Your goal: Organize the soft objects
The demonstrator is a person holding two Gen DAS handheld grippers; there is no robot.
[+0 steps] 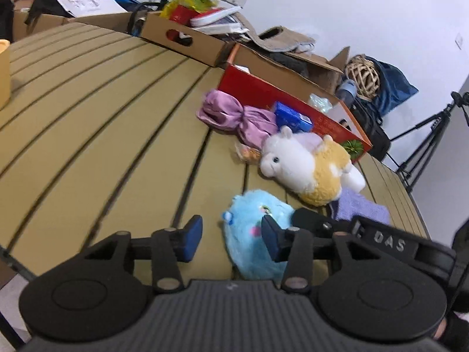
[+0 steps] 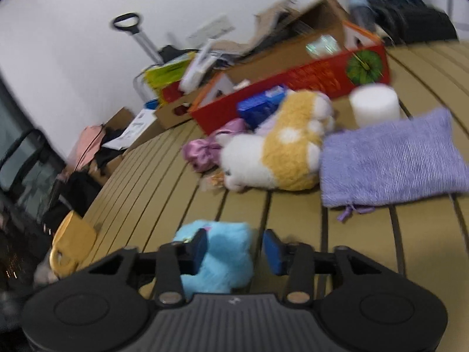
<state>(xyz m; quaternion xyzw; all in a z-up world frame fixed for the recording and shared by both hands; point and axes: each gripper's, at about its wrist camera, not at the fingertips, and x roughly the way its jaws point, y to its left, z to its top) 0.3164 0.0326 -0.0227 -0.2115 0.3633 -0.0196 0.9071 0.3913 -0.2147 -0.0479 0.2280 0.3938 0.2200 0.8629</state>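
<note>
Left hand-held gripper [image 1: 231, 239]: you hold it wide open, empty, beside the blue plush [image 1: 255, 234].
Right hand-held gripper [image 2: 234, 249]: open around that plush [image 2: 217, 255], not squeezing, ready to grab.
Tabletop [image 1: 102, 117]: other soft toys wait near the red box [image 1: 293, 105].

Blurry view along the right tongs [image 2: 234, 248], their two blue pads spread apart over a slatted tan table [image 2: 164, 182]. A fluffy blue plush toy [image 2: 222, 255] sits between the pads, touching the left one. Farther back lie a white-and-yellow plush animal [image 2: 281, 158], a purple knitted pouch [image 2: 392, 158], a pink satin bundle [image 2: 205, 149], a white cylinder [image 2: 375, 104] and a red box [image 2: 307, 79].
</note>
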